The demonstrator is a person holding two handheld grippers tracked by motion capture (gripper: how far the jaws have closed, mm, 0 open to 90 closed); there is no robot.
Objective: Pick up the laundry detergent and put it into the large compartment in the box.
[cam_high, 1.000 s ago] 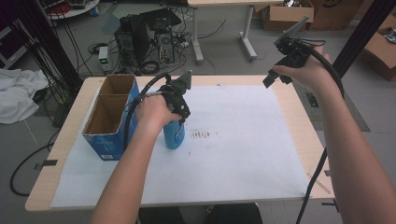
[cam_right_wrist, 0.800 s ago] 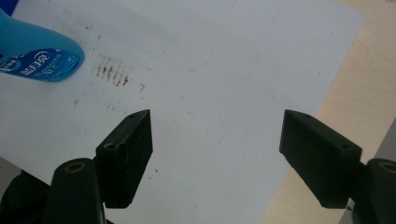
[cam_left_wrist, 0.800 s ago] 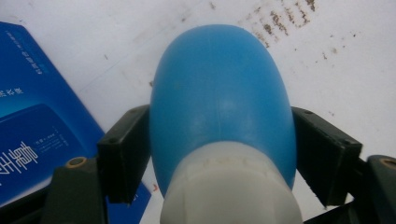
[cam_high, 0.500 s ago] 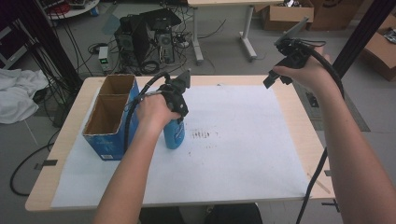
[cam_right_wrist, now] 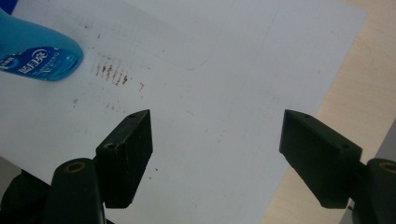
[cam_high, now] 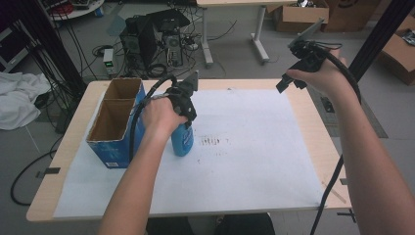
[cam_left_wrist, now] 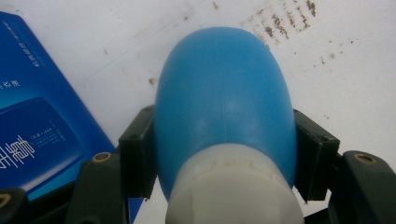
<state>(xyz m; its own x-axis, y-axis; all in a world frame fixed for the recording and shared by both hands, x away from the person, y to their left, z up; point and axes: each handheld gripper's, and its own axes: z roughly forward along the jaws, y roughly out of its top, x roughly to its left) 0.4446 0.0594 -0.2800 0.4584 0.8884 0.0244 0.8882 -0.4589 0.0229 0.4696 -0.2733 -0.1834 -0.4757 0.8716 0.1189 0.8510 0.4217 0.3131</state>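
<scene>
The left gripper's fingers [cam_left_wrist: 136,161] are clamped on the two sides of a blue bottle [cam_left_wrist: 224,98], just below its white cap [cam_left_wrist: 233,186], which sits nearest the camera in the left gripper view. In the high view the left gripper [cam_high: 182,105] holds the bottle [cam_high: 182,142] upright from above, its base at or just above the white paper sheet [cam_high: 244,171], left of the surface's middle. A blue cardboard box [cam_high: 110,147] with two open compartments stands just beside it, along the left edge of the surface [cam_high: 63,161]. Brown smudges [cam_high: 211,142] mark the paper just right of the bottle.

The right gripper's fingers [cam_right_wrist: 126,156] are spread wide with nothing between them, looking down on the paper [cam_right_wrist: 210,93] and the bare wood [cam_right_wrist: 322,93] at its edge. The right gripper [cam_high: 303,58] is held high in the air over the far right corner of the surface, well apart from the bottle.
</scene>
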